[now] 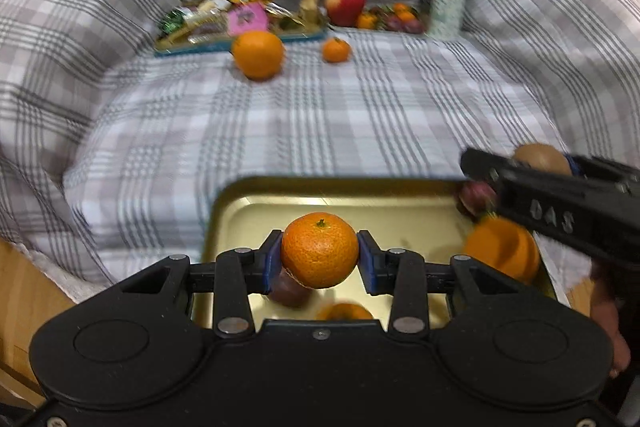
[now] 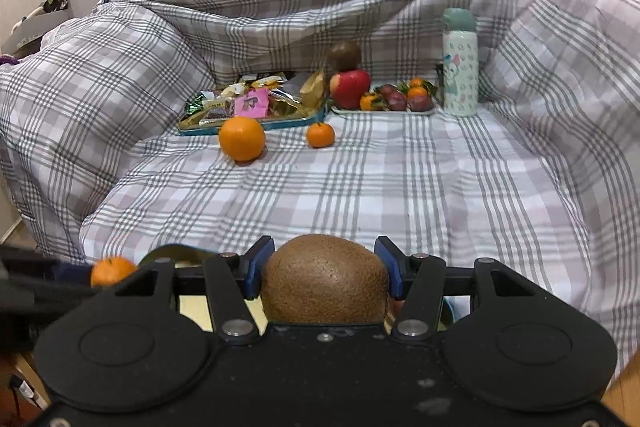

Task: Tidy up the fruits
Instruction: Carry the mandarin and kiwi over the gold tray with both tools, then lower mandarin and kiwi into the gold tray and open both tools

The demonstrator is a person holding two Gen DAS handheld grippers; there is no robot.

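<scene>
My left gripper (image 1: 319, 254) is shut on a mandarin (image 1: 319, 249) and holds it above a gold tray (image 1: 248, 211) at the near edge of the checked cloth. The tray holds an orange (image 1: 500, 251), a purple fruit (image 1: 474, 197) and more fruit under the gripper. My right gripper (image 2: 325, 269) is shut on a brown kiwi (image 2: 325, 283); it shows in the left wrist view (image 1: 520, 171) at the tray's right edge. A large orange (image 2: 242, 139) and a small mandarin (image 2: 320, 135) lie loose on the cloth further back.
At the back stand a blue tray of snack packets (image 2: 248, 107), a white tray (image 2: 384, 111) with an apple (image 2: 350, 87), mandarins and plums, and a white bottle with a green cap (image 2: 460, 67). The checked cloth rises in folds on both sides.
</scene>
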